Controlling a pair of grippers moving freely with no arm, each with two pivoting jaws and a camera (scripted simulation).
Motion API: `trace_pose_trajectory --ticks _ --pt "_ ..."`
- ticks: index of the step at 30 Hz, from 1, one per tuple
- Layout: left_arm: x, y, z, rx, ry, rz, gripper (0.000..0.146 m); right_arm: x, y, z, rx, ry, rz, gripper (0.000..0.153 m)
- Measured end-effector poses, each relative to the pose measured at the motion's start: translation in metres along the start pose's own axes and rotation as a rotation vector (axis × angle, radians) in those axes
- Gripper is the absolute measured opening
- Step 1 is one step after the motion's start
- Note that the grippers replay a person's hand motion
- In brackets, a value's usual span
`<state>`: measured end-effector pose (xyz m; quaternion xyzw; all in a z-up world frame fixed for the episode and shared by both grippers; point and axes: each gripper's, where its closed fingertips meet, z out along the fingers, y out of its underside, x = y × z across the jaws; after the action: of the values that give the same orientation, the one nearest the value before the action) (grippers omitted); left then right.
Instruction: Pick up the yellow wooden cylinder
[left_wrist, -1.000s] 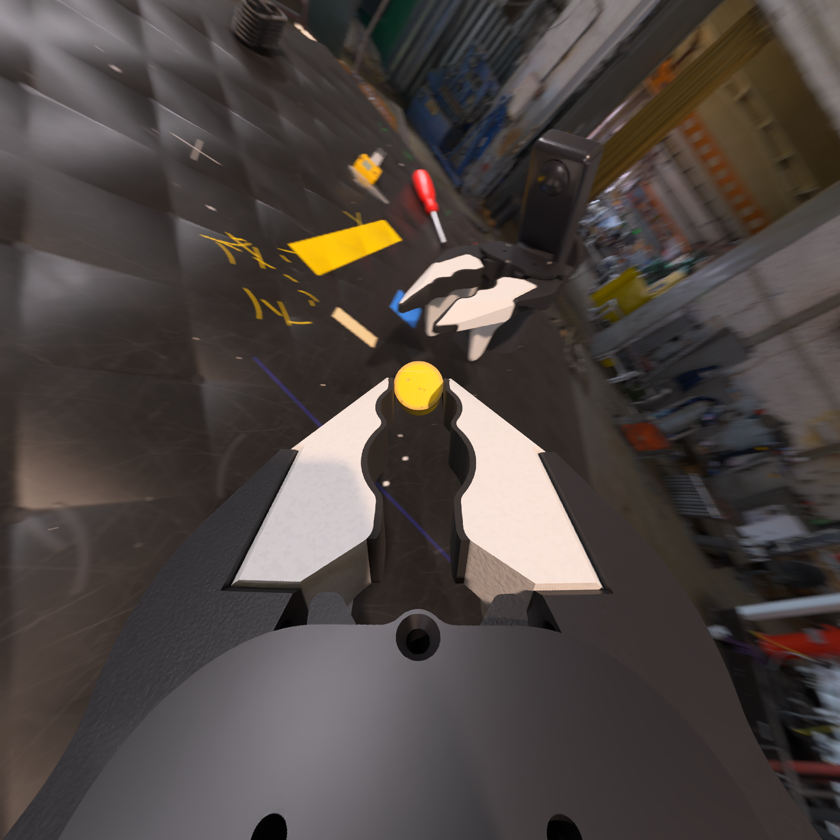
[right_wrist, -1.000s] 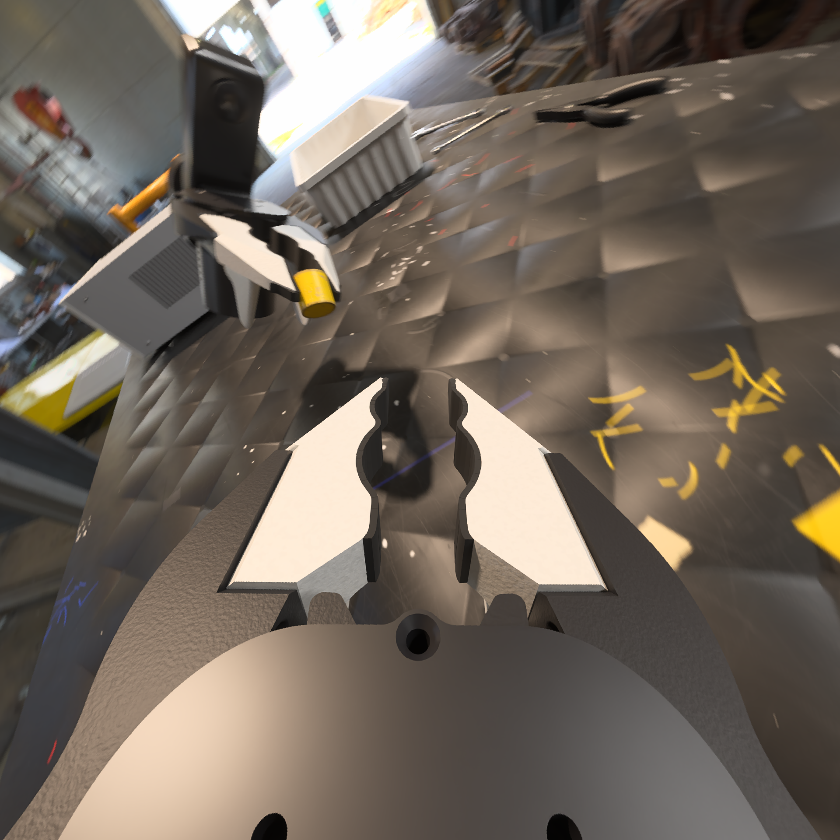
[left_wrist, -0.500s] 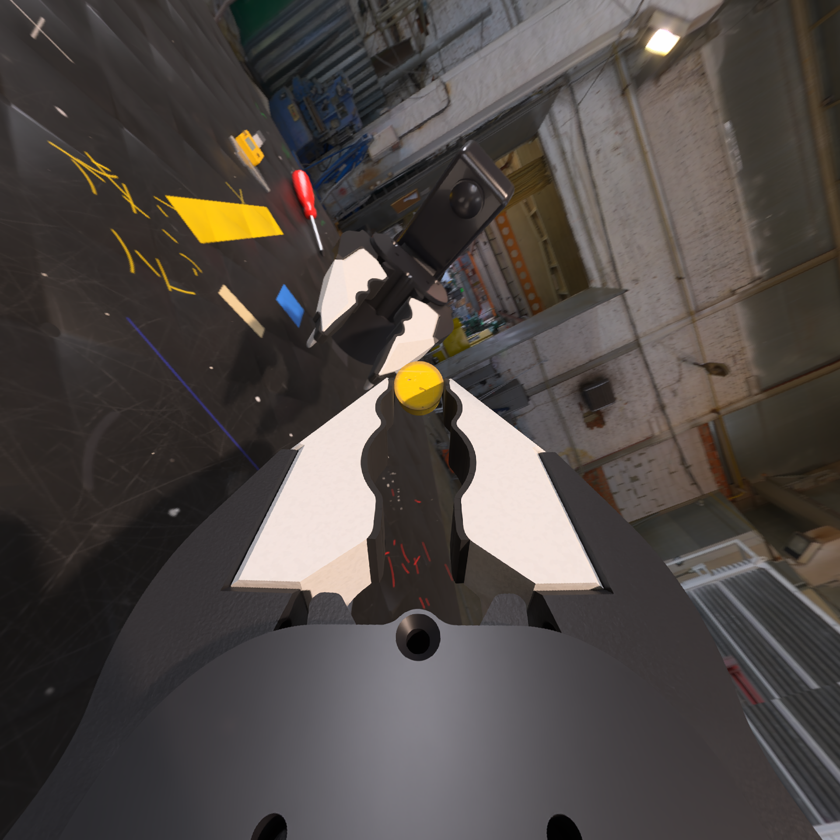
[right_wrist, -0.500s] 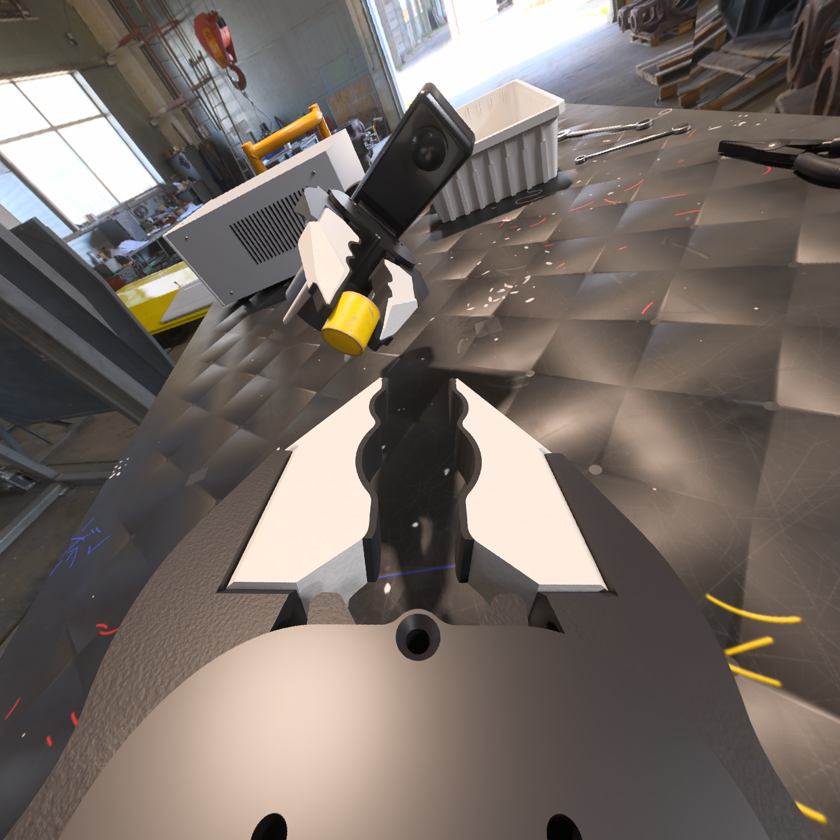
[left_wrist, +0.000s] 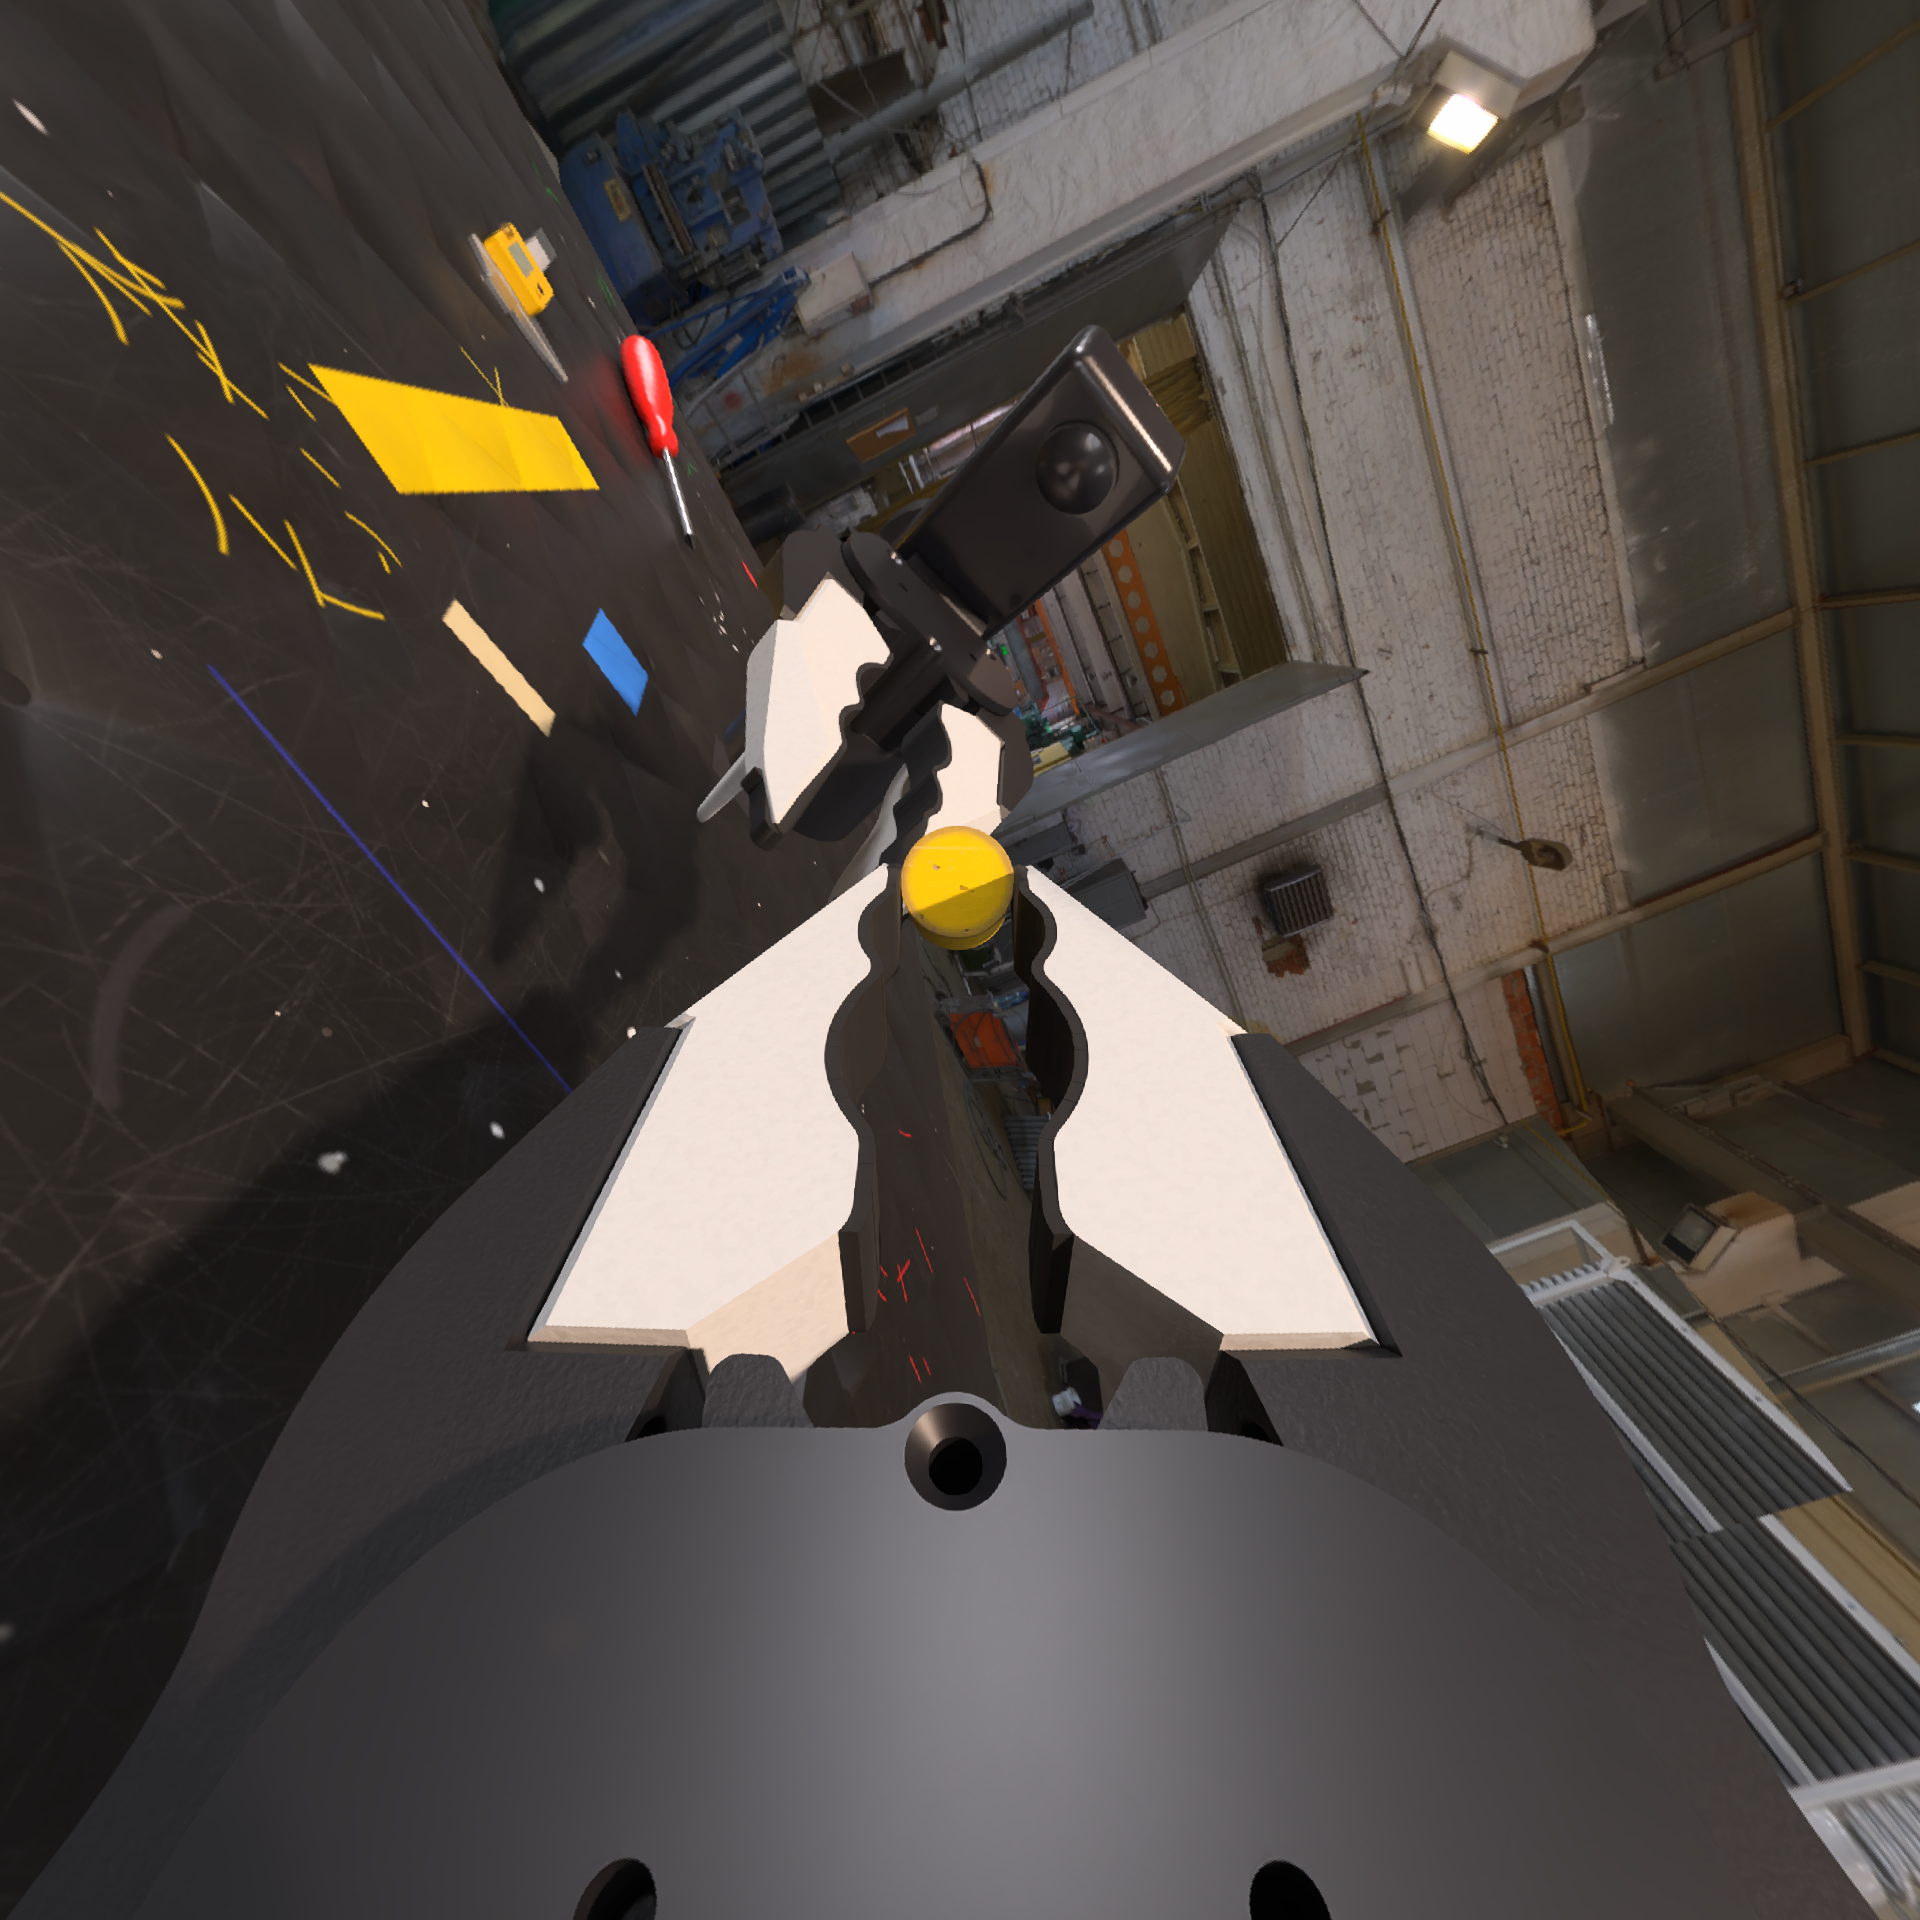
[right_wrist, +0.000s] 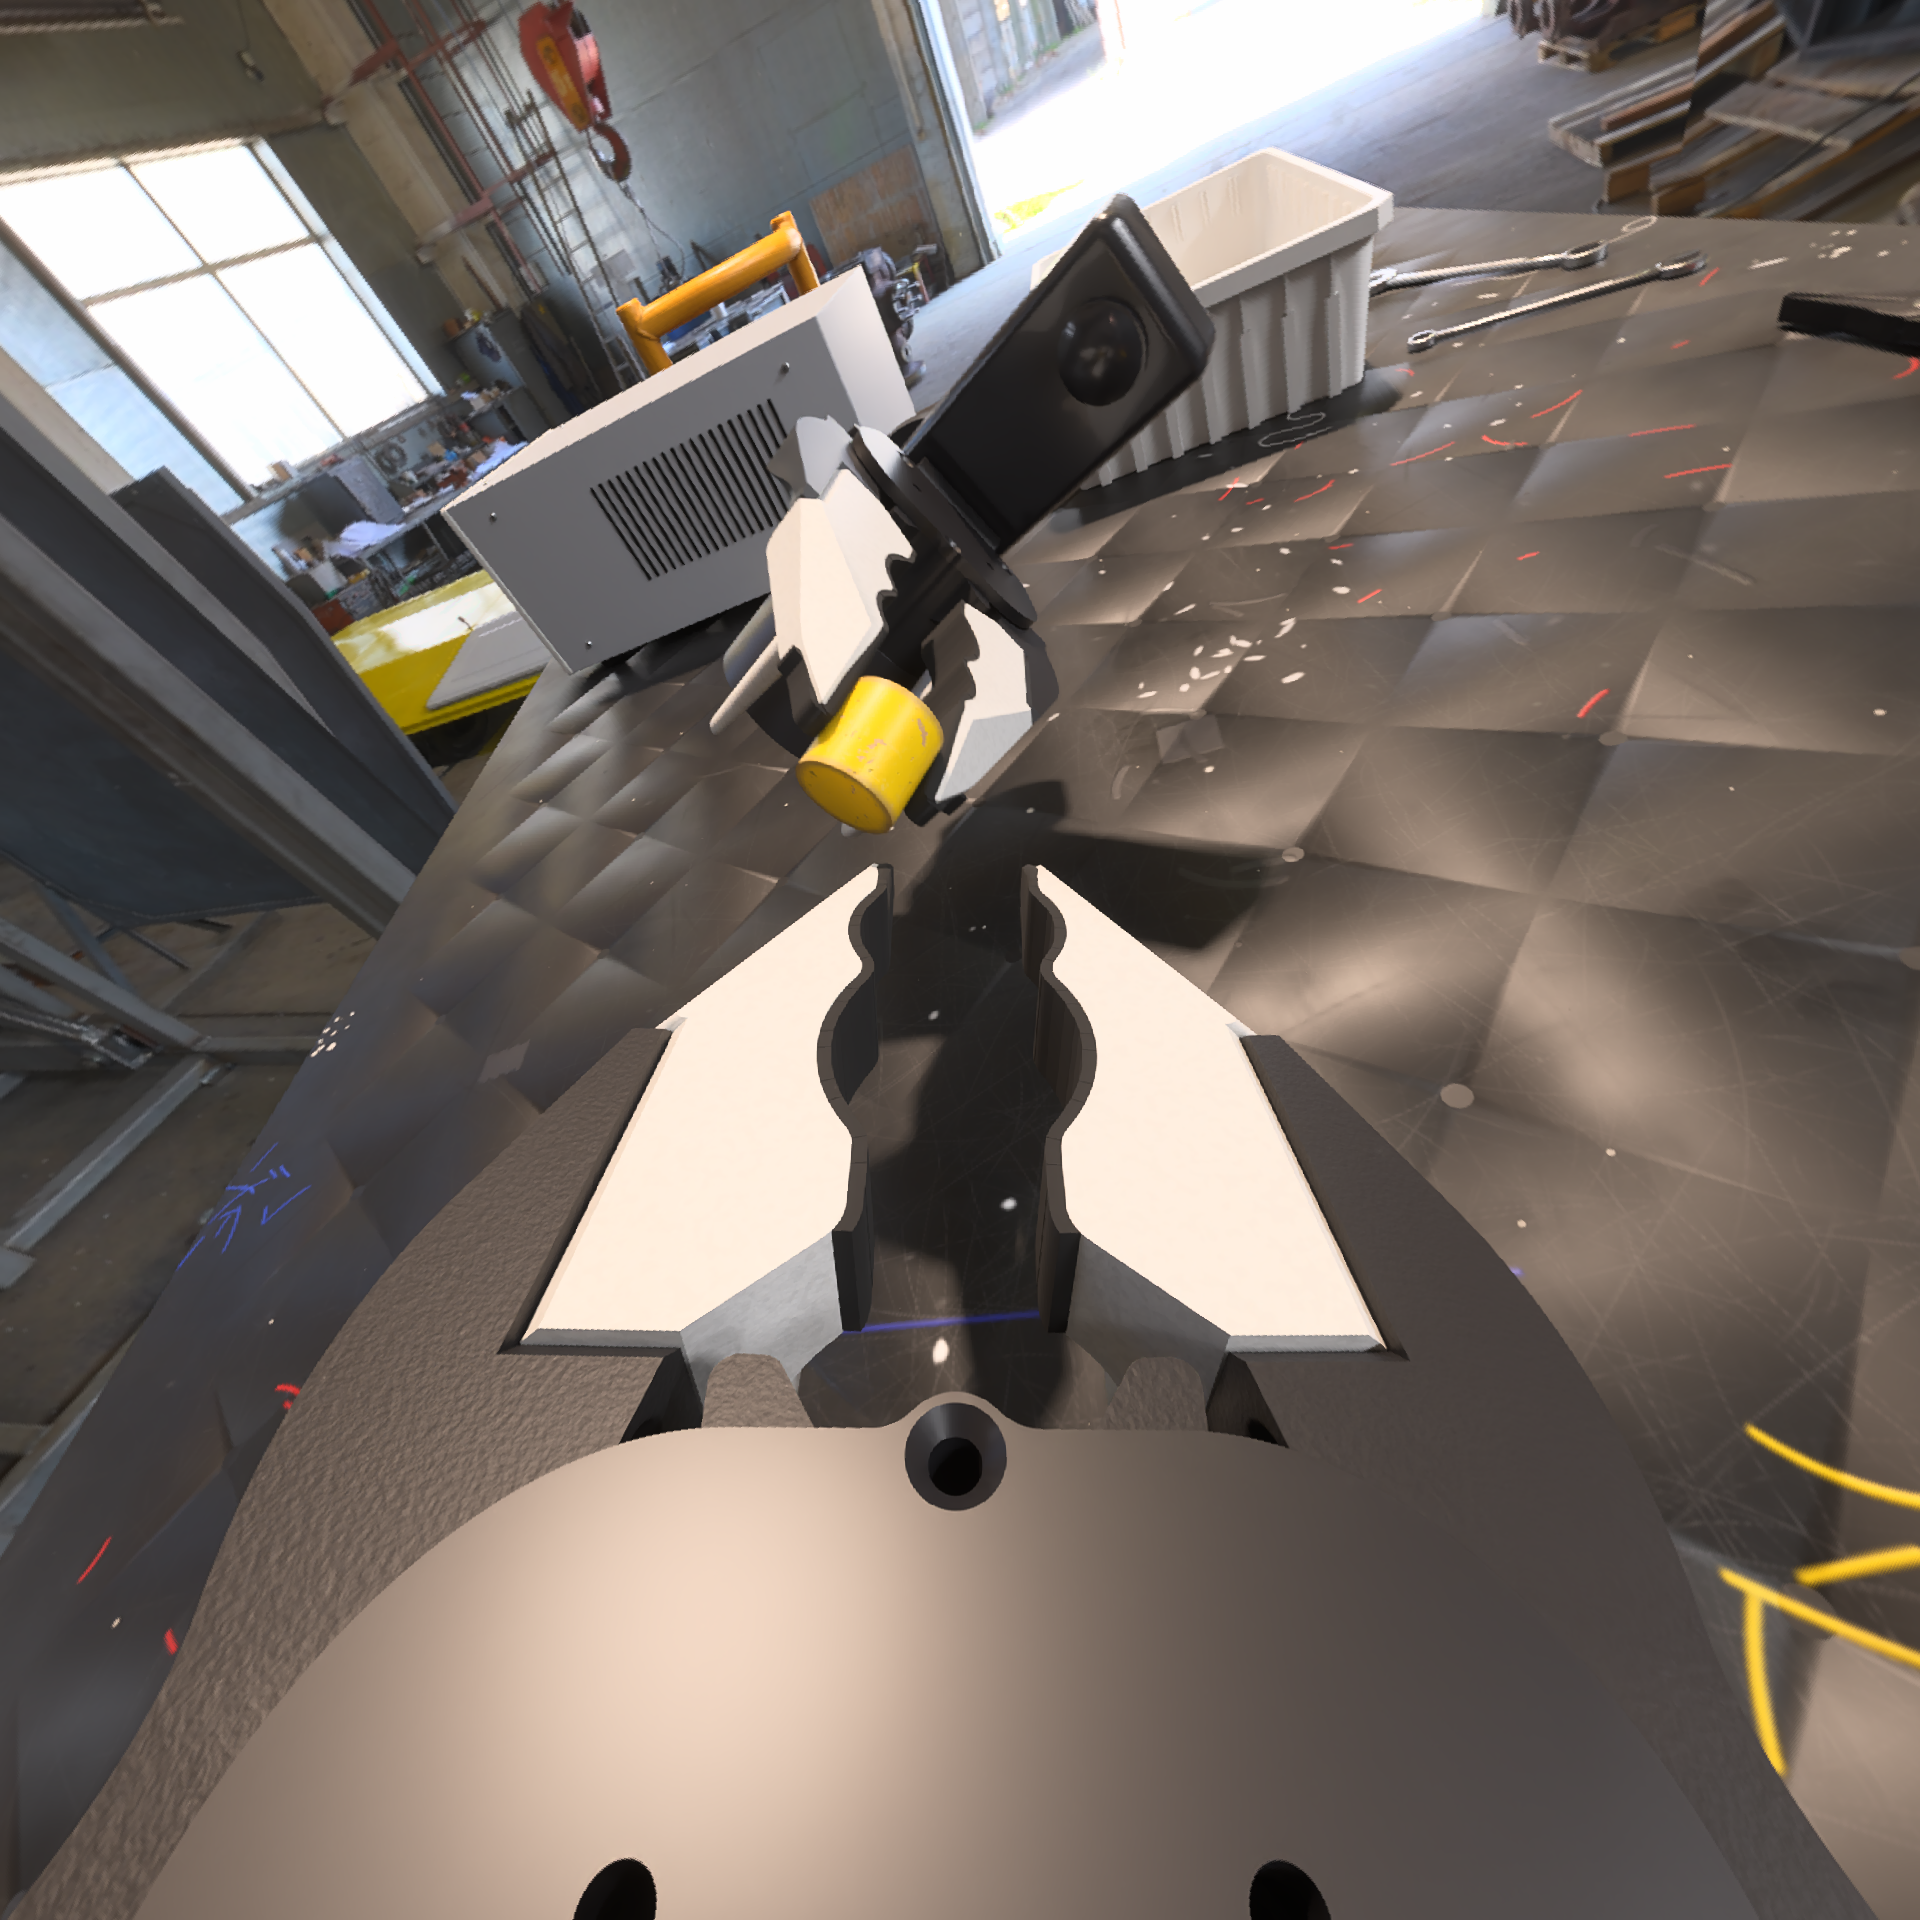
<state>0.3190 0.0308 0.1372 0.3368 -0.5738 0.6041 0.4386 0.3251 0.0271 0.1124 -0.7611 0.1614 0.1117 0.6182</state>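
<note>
The yellow wooden cylinder (left_wrist: 956, 883) is clamped between the tips of my left gripper (left_wrist: 956, 896), which holds it in the air above the dark metal table (left_wrist: 260, 935). In the right wrist view the left gripper (right_wrist: 883, 727) hangs tilted over the table with the cylinder (right_wrist: 868, 753) sticking out sideways from its white fingers (right_wrist: 831, 603). My right gripper (right_wrist: 956, 883) is open and empty, pointed at the cylinder from just below and a short gap away. It also shows in the left wrist view (left_wrist: 821, 821), just beyond the cylinder.
On the table lie a red screwdriver (left_wrist: 655, 416), a flat yellow piece (left_wrist: 457, 436), a blue block (left_wrist: 616, 660), a beige strip (left_wrist: 499, 665) and a small yellow device (left_wrist: 520, 270). A white bin (right_wrist: 1278, 281), a grey vented box (right_wrist: 665, 488) and wrenches (right_wrist: 1538, 281) stand behind the left gripper.
My left gripper has risen and tilted with the cylinder, so its view swung from the table toward the hall wall. The right gripper has turned toward the cylinder, which now looks closer.
</note>
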Motion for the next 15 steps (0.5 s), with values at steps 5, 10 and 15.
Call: trace_pose_trajectory --ticks 5,10,15 --pt "0.004 0.001 0.002 -0.005 0.036 -0.020 0.021 -0.005 -0.007 0.000 0.027 -0.023 -0.012 0.025" --pt "0.006 0.000 0.001 0.001 0.070 -0.039 0.021 -0.005 -0.010 -0.001 0.034 -0.025 -0.018 0.025" --pt "0.007 0.000 0.000 -0.004 0.070 -0.036 0.021 -0.005 -0.011 -0.002 0.043 -0.033 -0.012 0.025"
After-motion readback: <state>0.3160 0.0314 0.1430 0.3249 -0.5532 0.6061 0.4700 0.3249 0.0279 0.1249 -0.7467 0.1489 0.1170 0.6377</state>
